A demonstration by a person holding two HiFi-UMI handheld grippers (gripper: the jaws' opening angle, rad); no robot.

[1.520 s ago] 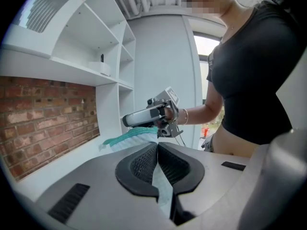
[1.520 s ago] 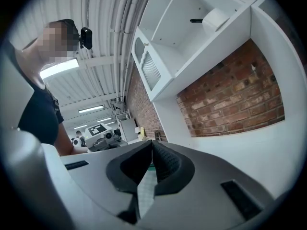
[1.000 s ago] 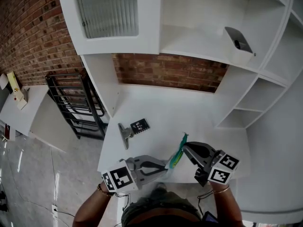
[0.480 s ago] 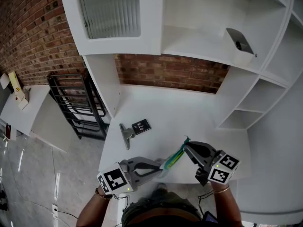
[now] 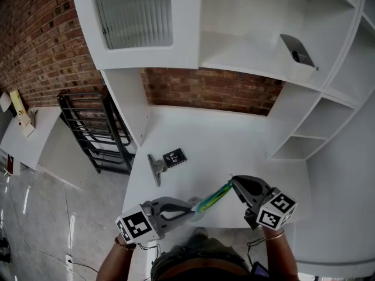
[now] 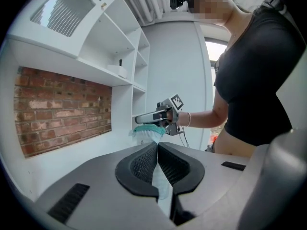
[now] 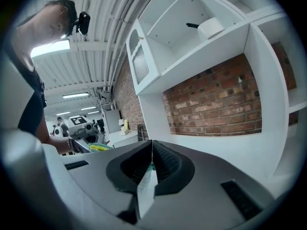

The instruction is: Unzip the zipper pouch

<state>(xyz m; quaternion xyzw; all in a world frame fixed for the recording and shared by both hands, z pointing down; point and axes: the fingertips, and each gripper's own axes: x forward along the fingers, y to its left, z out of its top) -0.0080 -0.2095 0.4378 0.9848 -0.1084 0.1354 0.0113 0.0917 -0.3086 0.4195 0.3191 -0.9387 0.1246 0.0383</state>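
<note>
A teal and yellow zipper pouch hangs stretched in the air over the white table's front edge, held between both grippers. My left gripper is shut on its near-left end; in the left gripper view a pale, see-through edge of the pouch sits pinched between the pads, and the teal end shows at the other gripper. My right gripper is shut on the far-right end, with a bit of teal at the jaws. Whether it grips the zipper pull I cannot tell.
A small black marker card and a grey metal stand lie on the table's left side. A black wire rack stands left of the table. White shelves rise behind and at right, with a white pan on one.
My left gripper has drawn down and to the left, away from the right one. The pouch between them has gone from bunched and steep to long and taut. The right gripper has barely moved.
</note>
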